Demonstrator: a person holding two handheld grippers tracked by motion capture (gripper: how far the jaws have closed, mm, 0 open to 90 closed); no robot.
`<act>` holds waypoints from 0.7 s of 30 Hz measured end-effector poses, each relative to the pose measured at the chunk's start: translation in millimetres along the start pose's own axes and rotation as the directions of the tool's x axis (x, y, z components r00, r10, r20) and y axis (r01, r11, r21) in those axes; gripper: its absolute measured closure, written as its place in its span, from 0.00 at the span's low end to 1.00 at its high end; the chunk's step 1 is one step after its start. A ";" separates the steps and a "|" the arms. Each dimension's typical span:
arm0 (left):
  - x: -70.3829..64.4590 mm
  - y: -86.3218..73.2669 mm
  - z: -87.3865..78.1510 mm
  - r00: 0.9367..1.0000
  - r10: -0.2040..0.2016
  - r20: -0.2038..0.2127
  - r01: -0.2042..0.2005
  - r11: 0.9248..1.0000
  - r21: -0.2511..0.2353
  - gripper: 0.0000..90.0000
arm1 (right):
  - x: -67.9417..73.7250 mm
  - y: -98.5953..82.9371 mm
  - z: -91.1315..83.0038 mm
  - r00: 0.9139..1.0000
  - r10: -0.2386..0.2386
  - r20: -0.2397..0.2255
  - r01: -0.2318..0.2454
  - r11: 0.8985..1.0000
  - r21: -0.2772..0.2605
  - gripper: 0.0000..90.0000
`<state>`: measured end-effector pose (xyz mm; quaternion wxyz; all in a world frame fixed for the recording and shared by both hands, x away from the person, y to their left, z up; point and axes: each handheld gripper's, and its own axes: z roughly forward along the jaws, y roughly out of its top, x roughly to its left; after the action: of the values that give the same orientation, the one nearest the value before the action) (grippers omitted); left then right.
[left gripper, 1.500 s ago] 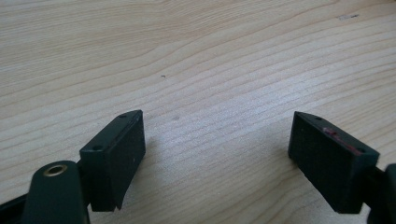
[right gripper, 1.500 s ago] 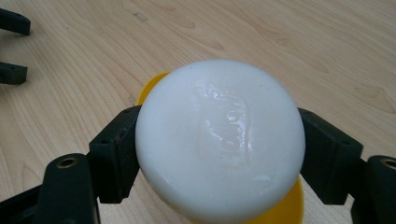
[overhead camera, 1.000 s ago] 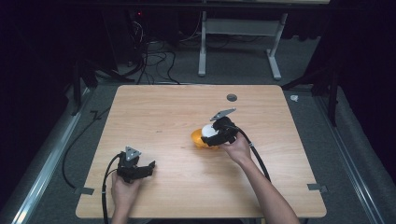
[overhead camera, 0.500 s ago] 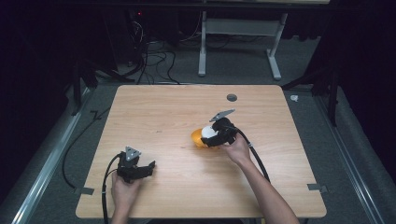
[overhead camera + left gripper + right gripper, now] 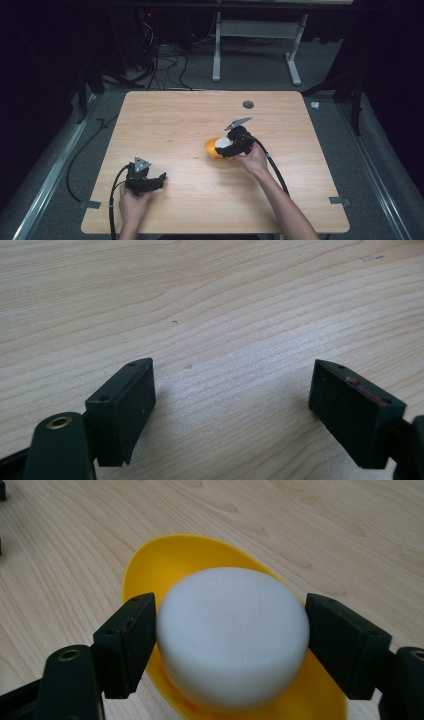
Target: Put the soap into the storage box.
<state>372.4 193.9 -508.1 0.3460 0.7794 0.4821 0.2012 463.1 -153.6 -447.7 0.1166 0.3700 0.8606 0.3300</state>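
Pressing against both sides of a white puck, the right gripper fingers were held over a yellow bowl; the left gripper was spread wide above the bare counter.

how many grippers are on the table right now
2. The left gripper sits near the table's front left, fingers apart; the right gripper is mid-table, closed on a white puck over a yellow dish.

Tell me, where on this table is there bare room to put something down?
Most of the table is bare: the far half up to the round hole, and the strip between the two tools. It is crowded only around the yellow dish and white block at the right tool.
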 end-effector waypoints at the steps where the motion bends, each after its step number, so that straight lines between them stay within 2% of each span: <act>1: -0.1 0.0 0.0 1.000 0.000 0.000 0.000 1.000 0.000 0.22 | 0.2 0.3 -1.1 1.000 0.009 0.000 -0.009 1.000 -0.006 0.26; 16: -0.1 0.0 0.0 1.000 0.000 0.000 0.000 1.000 0.000 0.22 | -1.1 0.5 -16.9 1.000 0.010 -0.014 -0.011 0.998 -0.065 0.25; 21: 0.0 0.0 0.0 1.000 0.000 0.000 0.000 1.000 0.000 0.22 | -2.8 -1.0 -24.8 0.999 0.035 -0.013 -0.036 0.996 -0.084 0.25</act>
<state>372.4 193.9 -508.1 0.3459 0.7795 0.4820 0.2012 453.4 -168.1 -429.8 0.1211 0.3779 0.8400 0.3700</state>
